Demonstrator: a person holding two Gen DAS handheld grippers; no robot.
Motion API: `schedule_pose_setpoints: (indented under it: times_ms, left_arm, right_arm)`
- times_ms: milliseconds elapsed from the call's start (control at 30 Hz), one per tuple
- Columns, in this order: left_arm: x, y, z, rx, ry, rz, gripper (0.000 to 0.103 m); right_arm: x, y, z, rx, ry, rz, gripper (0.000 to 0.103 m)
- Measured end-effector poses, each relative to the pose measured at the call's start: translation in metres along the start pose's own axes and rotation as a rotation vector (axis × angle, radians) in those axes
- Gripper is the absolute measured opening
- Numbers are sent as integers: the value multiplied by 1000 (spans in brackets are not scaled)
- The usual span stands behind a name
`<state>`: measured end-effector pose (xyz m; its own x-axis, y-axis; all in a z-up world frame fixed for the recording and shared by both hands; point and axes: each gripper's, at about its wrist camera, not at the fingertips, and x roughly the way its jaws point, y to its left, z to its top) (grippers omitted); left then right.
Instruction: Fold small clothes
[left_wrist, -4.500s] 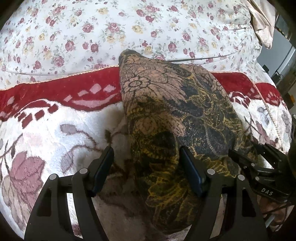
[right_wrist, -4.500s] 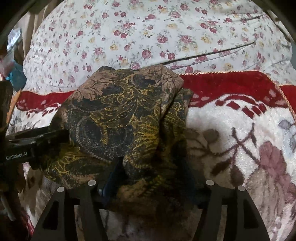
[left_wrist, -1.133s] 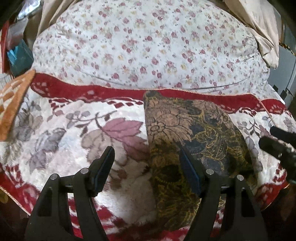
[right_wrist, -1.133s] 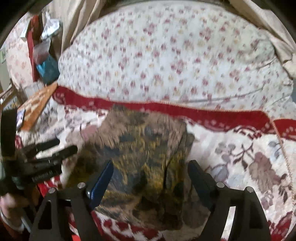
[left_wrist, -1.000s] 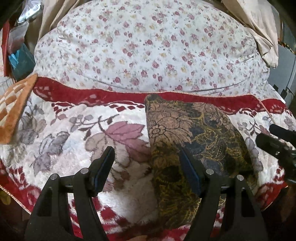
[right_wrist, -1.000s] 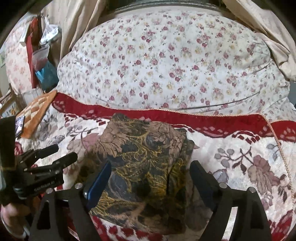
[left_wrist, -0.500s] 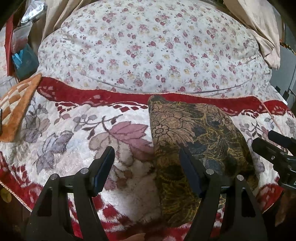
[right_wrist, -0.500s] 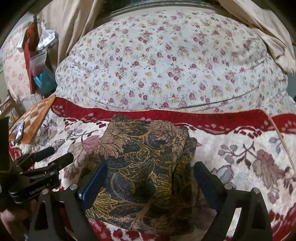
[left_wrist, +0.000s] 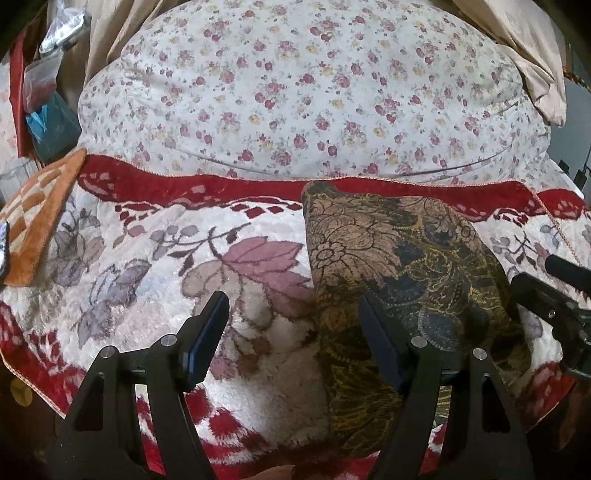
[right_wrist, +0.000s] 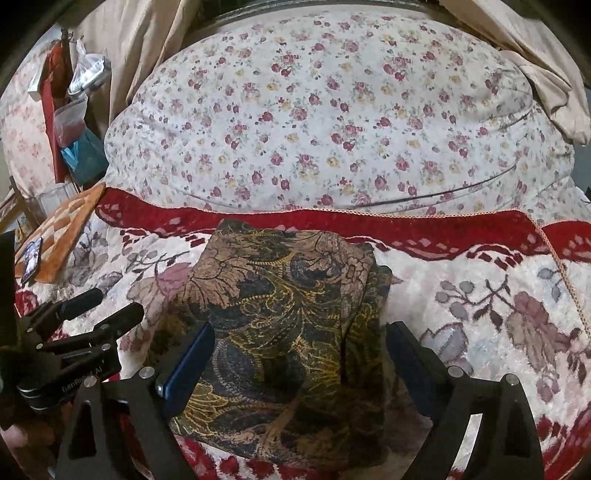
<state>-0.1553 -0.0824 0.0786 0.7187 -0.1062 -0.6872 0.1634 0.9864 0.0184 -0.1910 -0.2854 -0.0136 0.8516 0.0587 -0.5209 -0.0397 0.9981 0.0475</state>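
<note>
Both grippers hang wide apart, holding nothing: left gripper (left_wrist: 291, 339) & right gripper (right_wrist: 299, 354) at frame bottom. Folded cloth (right_wrist: 288, 325) lies mid-frame on blanket (right_wrist: 480, 295). Prob soft, light, floppy; pinch it by an edge or corner

folded cloth (left_wrist: 399, 266) near edge hidden | right claw (left_wrist: 554, 295) cut off

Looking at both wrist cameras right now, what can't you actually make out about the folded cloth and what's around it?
- Folded cloth: near edge cut off by the frame and the right gripper.
- Left view: its right side sits behind the right finger.
- Small dark object on the orange cloth: too small to identify.
</note>
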Motion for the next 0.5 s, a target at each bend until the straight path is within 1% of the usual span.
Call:
schedule_pose_setpoints:
  times_ms: [100,333,400,500]
  left_arm:
    - [1,3,0,-15,3,-5,73]
    - [1,-1,-1,47,-8,90,73]
    - [1,-2,-2,54,-6,90,73]
    - [1,0,-2,38,-4,61,73]
  right_arm:
    - [2,-1,-2,1,10,2,93]
    - [9,0,-5,-4,34,3,93]
    - [9,0,-5,-1,34,4,93]
    - [9,1,-5,6,37,13,93]
